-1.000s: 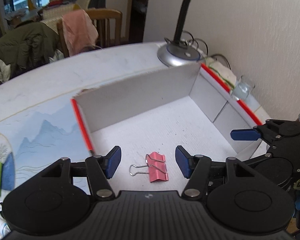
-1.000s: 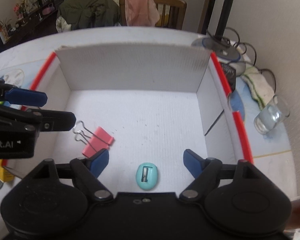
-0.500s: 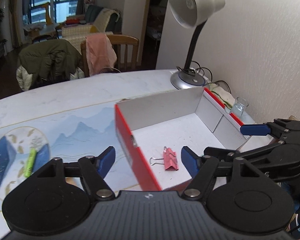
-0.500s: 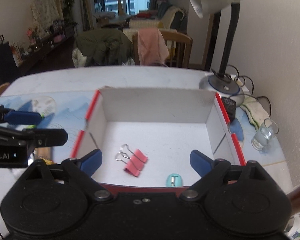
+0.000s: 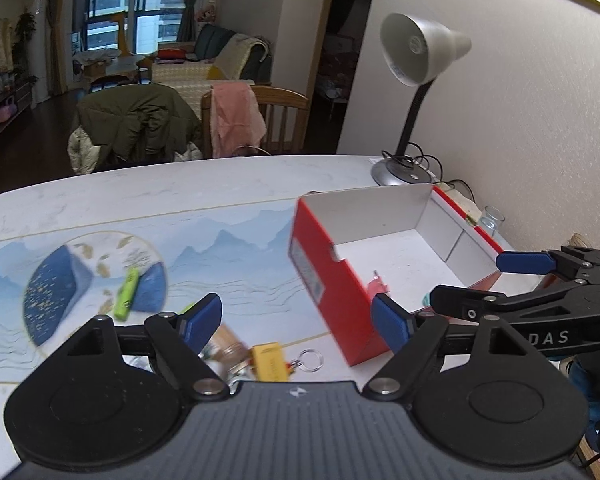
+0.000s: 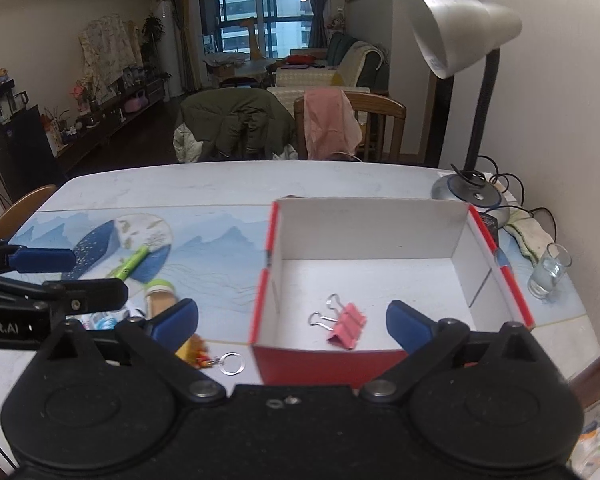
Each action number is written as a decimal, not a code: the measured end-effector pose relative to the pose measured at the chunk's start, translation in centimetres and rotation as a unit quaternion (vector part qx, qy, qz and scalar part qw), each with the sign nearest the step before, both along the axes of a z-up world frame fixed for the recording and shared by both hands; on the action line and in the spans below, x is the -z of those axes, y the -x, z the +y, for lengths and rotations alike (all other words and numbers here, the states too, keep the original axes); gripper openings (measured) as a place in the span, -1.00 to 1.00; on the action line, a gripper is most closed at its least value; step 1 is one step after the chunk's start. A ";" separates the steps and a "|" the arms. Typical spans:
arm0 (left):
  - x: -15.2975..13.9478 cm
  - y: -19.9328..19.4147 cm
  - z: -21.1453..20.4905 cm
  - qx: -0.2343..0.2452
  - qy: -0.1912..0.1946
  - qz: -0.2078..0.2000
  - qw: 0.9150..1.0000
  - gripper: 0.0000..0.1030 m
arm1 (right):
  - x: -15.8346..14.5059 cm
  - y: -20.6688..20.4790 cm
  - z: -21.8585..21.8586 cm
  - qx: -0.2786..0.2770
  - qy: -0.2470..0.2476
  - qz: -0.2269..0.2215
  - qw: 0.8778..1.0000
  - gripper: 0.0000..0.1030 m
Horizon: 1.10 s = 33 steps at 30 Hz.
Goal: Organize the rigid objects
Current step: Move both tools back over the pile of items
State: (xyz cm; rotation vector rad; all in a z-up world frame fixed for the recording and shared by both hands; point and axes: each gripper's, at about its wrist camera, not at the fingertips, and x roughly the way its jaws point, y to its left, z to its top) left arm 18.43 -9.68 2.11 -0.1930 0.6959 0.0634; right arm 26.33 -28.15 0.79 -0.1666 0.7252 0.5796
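The left gripper is held level with its blue-padded fingers spread wide and nothing between them. The right gripper is likewise spread wide and holds nothing, its fingers pointing forward. The two are side by side and apart: each one's fingers reach into the edge of the other's wrist view, the right gripper showing at the right of the left view.

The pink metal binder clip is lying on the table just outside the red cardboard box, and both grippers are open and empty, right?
Not quite. The pink metal binder clip lies inside the red cardboard box, on its white floor, as the right wrist view shows. The rest holds: the left gripper and the right gripper are both open and empty.
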 end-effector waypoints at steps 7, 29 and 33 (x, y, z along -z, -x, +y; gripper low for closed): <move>0.3 3.7 4.3 -0.036 -0.010 -0.012 0.999 0.69 | 0.3 3.3 2.1 -0.001 -0.030 -0.032 0.999 0.95; 8.4 8.9 14.6 -0.103 -0.017 0.010 0.995 1.00 | 6.2 6.4 9.6 0.011 0.014 -0.008 1.000 0.79; 10.8 8.7 15.9 -0.106 0.011 0.040 0.994 1.00 | 7.9 5.9 10.4 0.017 0.029 0.012 0.999 0.67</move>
